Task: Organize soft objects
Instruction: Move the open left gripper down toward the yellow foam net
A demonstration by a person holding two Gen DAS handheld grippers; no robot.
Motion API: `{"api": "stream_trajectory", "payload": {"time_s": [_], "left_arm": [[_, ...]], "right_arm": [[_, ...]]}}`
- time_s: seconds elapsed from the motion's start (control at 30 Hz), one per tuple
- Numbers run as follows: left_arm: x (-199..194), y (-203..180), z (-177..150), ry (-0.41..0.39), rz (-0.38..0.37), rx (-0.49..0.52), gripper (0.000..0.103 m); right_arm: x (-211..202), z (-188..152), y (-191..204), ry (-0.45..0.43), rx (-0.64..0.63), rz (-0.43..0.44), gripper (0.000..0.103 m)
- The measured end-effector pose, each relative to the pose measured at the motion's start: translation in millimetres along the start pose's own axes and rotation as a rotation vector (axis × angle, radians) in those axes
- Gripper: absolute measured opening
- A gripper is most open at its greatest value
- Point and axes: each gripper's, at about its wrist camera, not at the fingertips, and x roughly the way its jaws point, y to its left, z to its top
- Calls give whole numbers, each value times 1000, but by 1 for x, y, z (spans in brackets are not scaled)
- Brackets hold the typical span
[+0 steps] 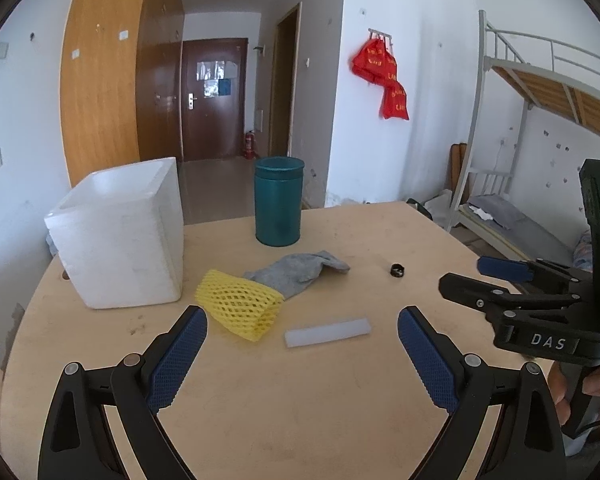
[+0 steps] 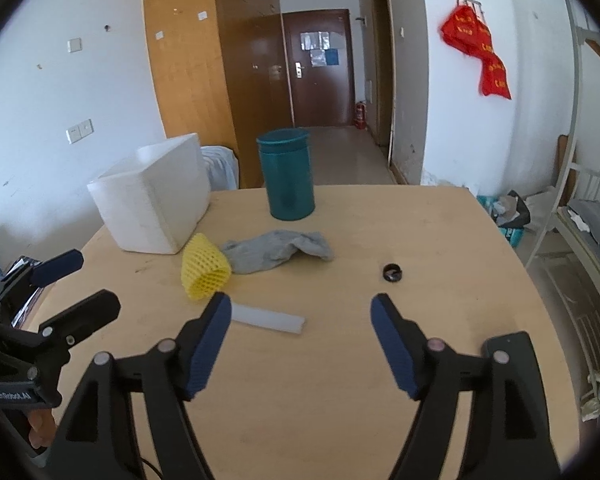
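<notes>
A yellow foam net sleeve lies on the wooden table, touching a crumpled grey sock behind it. A white translucent foam strip lies in front of them. My left gripper hovers open over the table, the net sleeve by its left fingertip and the strip between the tips, farther off. My right gripper is open and empty, its left fingertip just over the strip's end. Each gripper shows at the edge of the other's view.
A white foam box stands open-topped at the table's left. A teal lidded canister stands at the back. A small black cap lies to the right. A bunk bed stands beyond the table's right edge.
</notes>
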Motion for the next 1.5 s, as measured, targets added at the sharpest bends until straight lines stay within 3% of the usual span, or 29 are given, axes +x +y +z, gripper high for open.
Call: {"api": "stream_trajectory", "payload": {"time_s": [0.7, 1.5], "left_arm": [[60, 15, 6, 68, -4, -43, 96], [136, 34, 7, 161, 53, -88, 96]], "right_arm": [[56, 11, -36, 90, 32, -46, 77], [117, 17, -71, 196, 56, -99, 77]]}}
